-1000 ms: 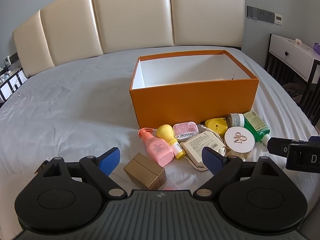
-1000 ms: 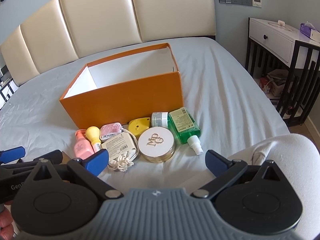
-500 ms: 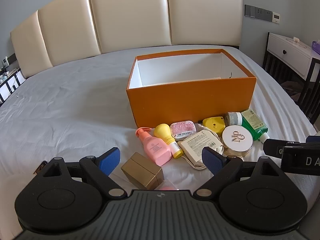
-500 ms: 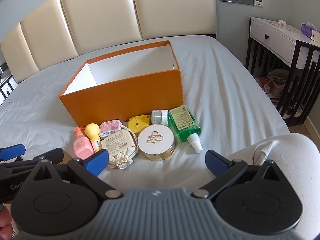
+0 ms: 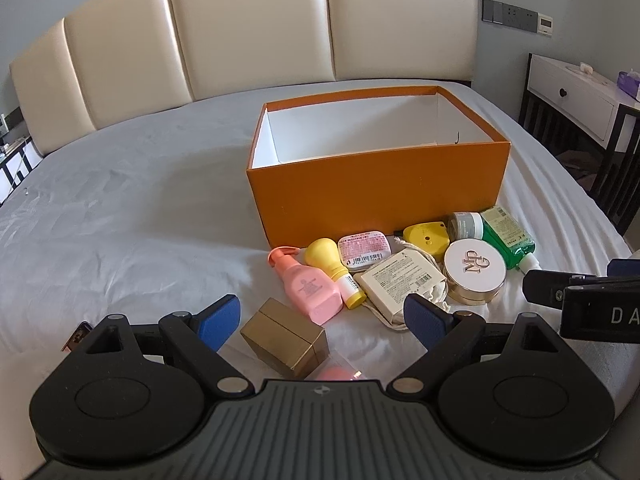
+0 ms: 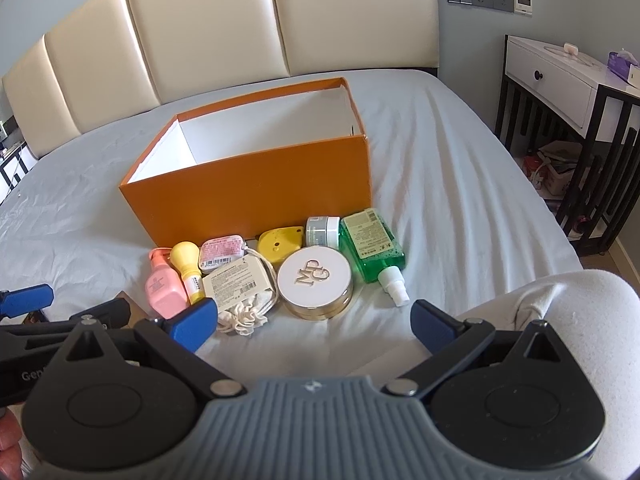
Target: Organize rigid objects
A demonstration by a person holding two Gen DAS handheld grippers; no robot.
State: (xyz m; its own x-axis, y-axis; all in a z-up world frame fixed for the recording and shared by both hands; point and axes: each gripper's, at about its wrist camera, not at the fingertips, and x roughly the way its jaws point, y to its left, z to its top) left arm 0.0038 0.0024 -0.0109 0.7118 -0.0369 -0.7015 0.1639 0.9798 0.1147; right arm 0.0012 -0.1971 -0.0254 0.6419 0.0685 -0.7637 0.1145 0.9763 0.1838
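An open orange box (image 5: 380, 196) (image 6: 256, 188) stands on the bed, and nothing shows inside it. In front of it lie a pink pump bottle (image 5: 308, 286) (image 6: 162, 286), a yellow bulb bottle (image 5: 332, 264), a pink tin (image 5: 362, 246), a cream pouch (image 5: 404, 280) (image 6: 240, 284), a yellow case (image 5: 426, 236), a round compact (image 5: 476, 270) (image 6: 316, 280), a small jar (image 5: 464, 224) and a green spray bottle (image 5: 506, 234) (image 6: 370, 246). A gold box (image 5: 286, 338) lies between the fingers of my open left gripper (image 5: 322, 316). My right gripper (image 6: 314, 320) is open just short of the compact, holding nothing.
The bed sheet (image 5: 120, 216) is wrinkled, with a padded headboard (image 5: 248, 28) behind. A white side table (image 6: 560, 76) stands at the right past the bed edge. A white-clad knee (image 6: 560, 312) sits by the right gripper. A small dark object (image 5: 76, 336) lies at far left.
Both grippers have edged slightly forward and tilted, so the box and the items have shifted a little in view. Nothing was taken hold of or moved.
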